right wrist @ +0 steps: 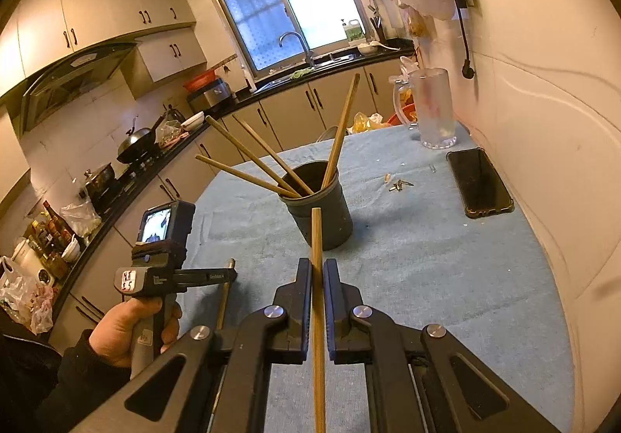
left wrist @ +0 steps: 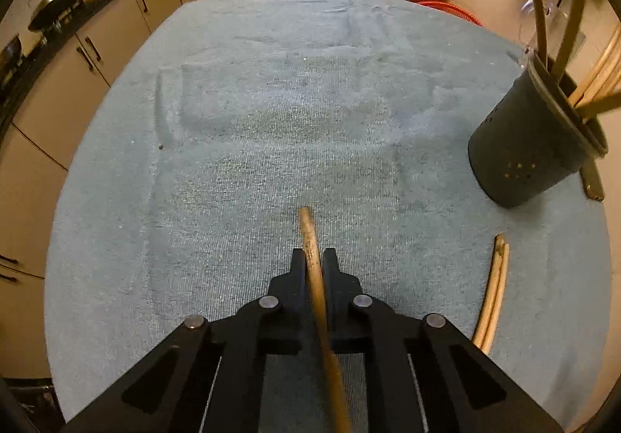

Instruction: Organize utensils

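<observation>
I have a chopstick clamped in each gripper. My left gripper (left wrist: 314, 258) is closed on a worn brown chopstick (left wrist: 310, 235), pointed steeply down over the blue cloth on the tabletop (left wrist: 271, 103), its tip just above the fabric. My right gripper (right wrist: 317, 270) is closed on a lighter chopstick (right wrist: 316, 239) that points toward the dark holder (right wrist: 322, 215) standing ahead of it, where four chopsticks already lean out. From the left wrist view the holder (left wrist: 531, 145) is off to the right, and a pair of pale chopsticks (left wrist: 493, 301) lies loose on the cloth near it. I judge I am midway through gathering: some sticks are stowed, two are in hand, a few are left. Next I need to carry the right stick over the rim, tip it upright and release it into the opening, minding the leaning sticks, then bring the left one across.
</observation>
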The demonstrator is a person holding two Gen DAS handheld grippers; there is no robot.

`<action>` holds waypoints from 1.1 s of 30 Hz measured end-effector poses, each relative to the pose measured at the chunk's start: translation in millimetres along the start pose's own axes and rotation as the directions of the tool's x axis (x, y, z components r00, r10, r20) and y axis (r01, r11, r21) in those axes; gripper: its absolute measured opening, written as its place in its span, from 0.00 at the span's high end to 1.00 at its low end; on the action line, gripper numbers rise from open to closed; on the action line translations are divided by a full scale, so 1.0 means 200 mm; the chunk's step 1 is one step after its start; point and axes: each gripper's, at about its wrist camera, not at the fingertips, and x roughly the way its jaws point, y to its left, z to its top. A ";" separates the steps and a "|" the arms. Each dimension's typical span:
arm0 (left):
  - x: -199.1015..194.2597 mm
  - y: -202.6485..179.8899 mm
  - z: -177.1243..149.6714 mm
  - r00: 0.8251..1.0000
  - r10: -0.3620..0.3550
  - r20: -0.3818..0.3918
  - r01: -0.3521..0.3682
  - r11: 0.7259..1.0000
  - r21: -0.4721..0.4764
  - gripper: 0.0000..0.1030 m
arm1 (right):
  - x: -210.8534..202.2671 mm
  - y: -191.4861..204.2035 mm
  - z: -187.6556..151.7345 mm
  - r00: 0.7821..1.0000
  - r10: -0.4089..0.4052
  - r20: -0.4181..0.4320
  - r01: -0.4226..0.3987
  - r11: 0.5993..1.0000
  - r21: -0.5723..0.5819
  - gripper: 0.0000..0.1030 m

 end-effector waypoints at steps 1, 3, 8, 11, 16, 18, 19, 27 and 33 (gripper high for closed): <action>-0.03 0.03 -0.01 0.999 -0.049 0.013 0.049 0.998 -0.035 0.93 | 0.00 0.00 0.00 1.000 0.000 -0.001 0.000 1.000 0.000 0.93; -0.18 0.07 -0.03 0.986 -0.121 0.114 0.129 0.990 -0.064 0.93 | 0.00 0.00 0.00 1.000 0.006 0.000 -0.006 1.000 0.001 0.93; -0.60 0.13 -0.18 0.935 -0.159 0.316 0.186 0.981 -0.059 0.93 | -0.07 0.04 0.00 0.999 0.010 0.031 -0.010 1.000 -0.019 0.93; -0.82 0.17 -0.29 0.895 -0.165 0.414 0.206 0.977 -0.057 0.93 | -0.11 0.07 0.00 0.999 0.016 0.047 -0.015 1.000 -0.027 0.93; -1.05 0.15 -0.44 0.839 -0.177 0.515 0.225 0.974 -0.032 0.93 | -0.18 0.12 -0.01 0.998 0.011 0.065 -0.007 0.998 -0.055 0.93; -1.11 0.14 -0.46 0.826 -0.160 0.541 0.206 0.978 -0.025 0.93 | -0.19 0.14 -0.01 0.998 0.012 0.069 -0.008 0.998 -0.061 0.93; -1.12 0.14 -0.47 0.821 -0.171 0.545 0.217 0.976 -0.022 0.93 | -0.20 0.14 -0.01 0.997 0.014 0.070 -0.009 0.998 -0.063 0.93; -1.24 0.16 -0.50 0.796 -0.192 0.575 0.245 0.969 -0.016 0.93 | -0.30 0.19 -0.01 0.994 0.025 0.106 -0.016 0.997 -0.081 0.93; -1.33 0.16 -0.52 0.768 -0.194 0.610 0.253 0.967 -0.011 0.93 | -0.37 0.20 0.01 0.990 0.027 0.139 -0.014 0.995 -0.095 0.93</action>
